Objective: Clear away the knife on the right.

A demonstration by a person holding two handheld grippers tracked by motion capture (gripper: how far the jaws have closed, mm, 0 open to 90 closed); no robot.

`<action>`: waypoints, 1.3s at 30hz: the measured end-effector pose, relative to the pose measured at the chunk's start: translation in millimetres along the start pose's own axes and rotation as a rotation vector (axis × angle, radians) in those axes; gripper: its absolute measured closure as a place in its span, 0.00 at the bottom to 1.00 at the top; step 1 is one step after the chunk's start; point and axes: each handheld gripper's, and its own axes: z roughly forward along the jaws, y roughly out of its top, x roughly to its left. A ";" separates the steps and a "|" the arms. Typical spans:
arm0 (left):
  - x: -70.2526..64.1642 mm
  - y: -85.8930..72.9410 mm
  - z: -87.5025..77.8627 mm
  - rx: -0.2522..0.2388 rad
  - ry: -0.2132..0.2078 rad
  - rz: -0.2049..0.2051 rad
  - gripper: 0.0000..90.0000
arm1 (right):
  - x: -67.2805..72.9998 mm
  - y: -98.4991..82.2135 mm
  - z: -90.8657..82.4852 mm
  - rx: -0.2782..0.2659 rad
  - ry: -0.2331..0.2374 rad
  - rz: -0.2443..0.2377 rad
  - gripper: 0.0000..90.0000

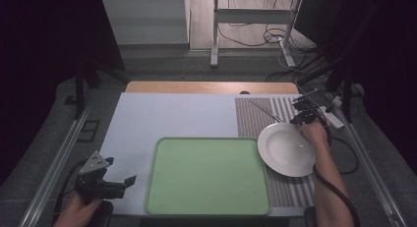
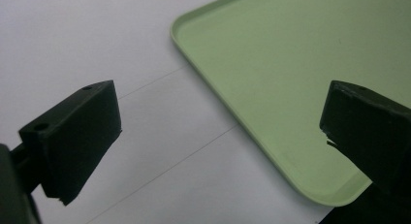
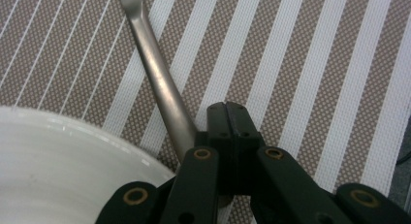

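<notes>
Sitting bare, green tray point(image 1: 206, 175), white plate point(image 1: 285, 151), right tool point(image 3: 228, 112) pressed together, left tool point(image 2: 218, 132) spread

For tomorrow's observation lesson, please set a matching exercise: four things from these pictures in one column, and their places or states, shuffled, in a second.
Things:
1. green tray
2. white plate
3. left gripper
4. right gripper

Places or states:
A. jaws shut, beside a metal utensil handle
B. lying partly on the striped placemat
C. jaws wide apart, nothing between them
D. in the middle of the table's near half, nothing on it

Pairs: 1-D, 2-B, 3-C, 4-A
</notes>
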 end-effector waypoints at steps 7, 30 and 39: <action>1.4 -0.2 -0.1 -0.004 -0.004 -0.010 0.02 | -6.2 6.4 -8.6 -0.071 -0.004 0.090 0.75; 1.5 -0.3 -0.3 -0.002 0.000 -0.011 0.01 | 24.5 28.5 21.2 -0.025 -0.055 -0.011 0.12; 0.8 -0.2 0.2 0.000 0.003 -0.009 0.01 | 22.2 26.8 15.3 -0.036 0.019 -0.078 0.76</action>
